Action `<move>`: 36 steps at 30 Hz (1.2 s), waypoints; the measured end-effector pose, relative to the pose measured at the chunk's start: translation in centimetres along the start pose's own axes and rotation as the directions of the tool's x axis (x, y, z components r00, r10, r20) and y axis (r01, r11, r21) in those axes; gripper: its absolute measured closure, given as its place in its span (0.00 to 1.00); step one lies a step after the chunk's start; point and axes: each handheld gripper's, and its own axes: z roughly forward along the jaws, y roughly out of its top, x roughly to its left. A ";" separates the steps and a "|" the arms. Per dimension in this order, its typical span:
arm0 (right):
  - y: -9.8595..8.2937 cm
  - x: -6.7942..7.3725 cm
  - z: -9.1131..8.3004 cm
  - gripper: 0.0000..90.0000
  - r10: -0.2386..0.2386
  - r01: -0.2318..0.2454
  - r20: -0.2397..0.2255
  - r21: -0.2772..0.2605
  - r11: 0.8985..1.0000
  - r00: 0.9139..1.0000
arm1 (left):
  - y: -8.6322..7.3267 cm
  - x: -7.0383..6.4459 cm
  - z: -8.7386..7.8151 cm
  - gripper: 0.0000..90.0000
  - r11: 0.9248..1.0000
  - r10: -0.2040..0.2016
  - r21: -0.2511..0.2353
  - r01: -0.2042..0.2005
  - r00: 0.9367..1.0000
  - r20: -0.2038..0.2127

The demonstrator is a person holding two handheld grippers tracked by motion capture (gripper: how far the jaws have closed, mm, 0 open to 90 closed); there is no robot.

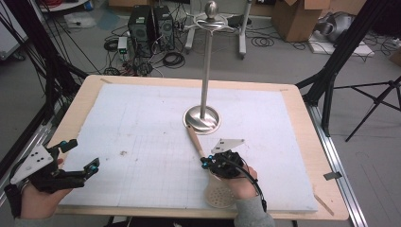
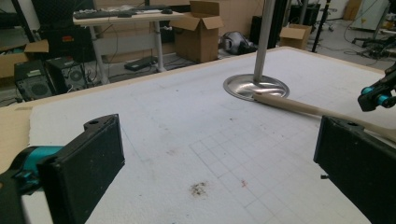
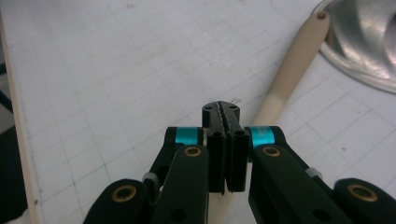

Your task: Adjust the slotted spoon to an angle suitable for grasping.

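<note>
Right now the right gripper (image 1: 204, 162), fingers pressed together, sits over the skimmer (image 1: 195, 141), whose handle points toward the stand (image 1: 202, 118); the left gripper (image 1: 94, 165), fingers spread, waits well apart.

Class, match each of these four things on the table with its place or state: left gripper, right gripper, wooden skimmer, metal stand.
Things:
1. left gripper
2. right gripper
3. wooden skimmer
4. metal stand

States:
A. upright on a round base
B. jaws shut
C. jaws wide apart
D. lying flat, handle tip at the base

Pairs: 1-C, 2-B, 3-D, 4-A
</note>
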 end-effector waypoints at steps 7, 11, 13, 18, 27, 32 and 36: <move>0.1 0.3 0.8 1.00 -0.021 0.021 -0.006 0.068 0.997 1.000 | -0.1 0.1 -0.1 0.02 1.000 -0.007 -0.002 0.007 1.000 -0.004; 0.0 0.2 1.1 1.00 -0.024 0.023 0.008 0.091 0.996 1.000 | -0.2 0.1 0.0 0.02 1.000 -0.008 0.000 0.008 1.000 -0.004; 0.0 0.2 1.2 1.00 -0.022 0.020 0.023 0.094 0.995 0.999 | -0.2 0.1 0.1 0.02 1.000 -0.009 0.004 0.009 1.000 -0.003; 0.1 0.0 1.2 1.00 -0.028 0.022 0.061 0.090 0.996 0.998 | -0.3 0.1 0.2 0.02 1.000 -0.009 0.007 0.009 1.000 -0.002; 0.0 -0.4 1.1 1.00 -0.015 0.007 0.095 0.084 0.996 0.995 | -0.3 0.0 0.1 0.02 1.000 -0.009 0.009 0.009 1.000 -0.003; 0.0 -0.7 1.0 1.00 -0.005 -0.004 0.109 0.081 0.997 0.994 | -0.4 0.0 0.1 0.02 1.000 -0.010 0.009 0.010 1.000 -0.004; 0.0 -1.0 1.1 1.00 -0.011 -0.001 0.130 0.093 0.996 0.991 | -0.4 0.0 0.0 0.02 1.000 -0.010 0.011 0.010 1.000 -0.005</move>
